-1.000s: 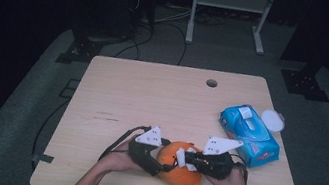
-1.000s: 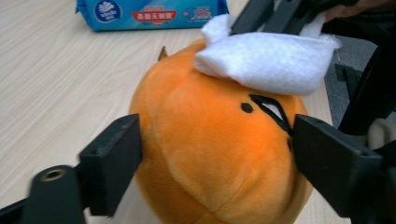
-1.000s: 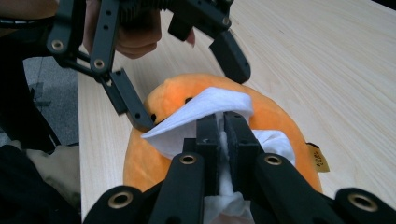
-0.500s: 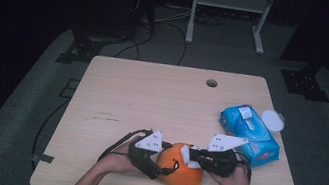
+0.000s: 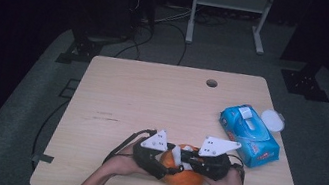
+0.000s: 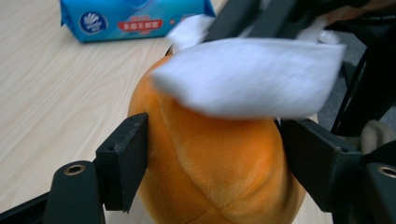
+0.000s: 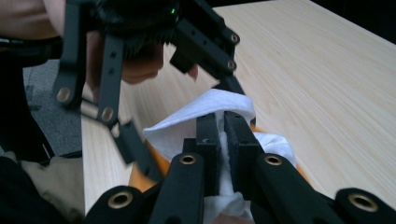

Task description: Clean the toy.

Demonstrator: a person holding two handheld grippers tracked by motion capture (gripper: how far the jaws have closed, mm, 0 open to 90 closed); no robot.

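Since the earlier frames the right tongs (image 5: 185, 158) had slid a little leftward over the toy, and the two grey plates stood closer together than a second before; the toy itself had barely shifted.

The pale wooden table (image 5: 152, 95) carried little: a blue pack of wet wipes (image 5: 249, 135) lay well off to the right with its white lid (image 5: 273, 121) just beyond it. Near the front edge sat the orange plush toy (image 5: 184, 177), held between both hands. The left tongs (image 6: 212, 154) were clamped on it, one jaw pressed into each flank. The right tongs, seen in their own view, were pinched tight on a folded white wipe (image 7: 205, 114), which lay draped across the top of the toy.

To my eye the wiping was under way rather than done: the wipe was on the crown of the toy, and the sides and underside looked yet to be gone over.

I couldn't tell whether the plush was soiled anywhere. Its lower part was cut off in the left gripper view, and from above the hands and tongs hid most of it.
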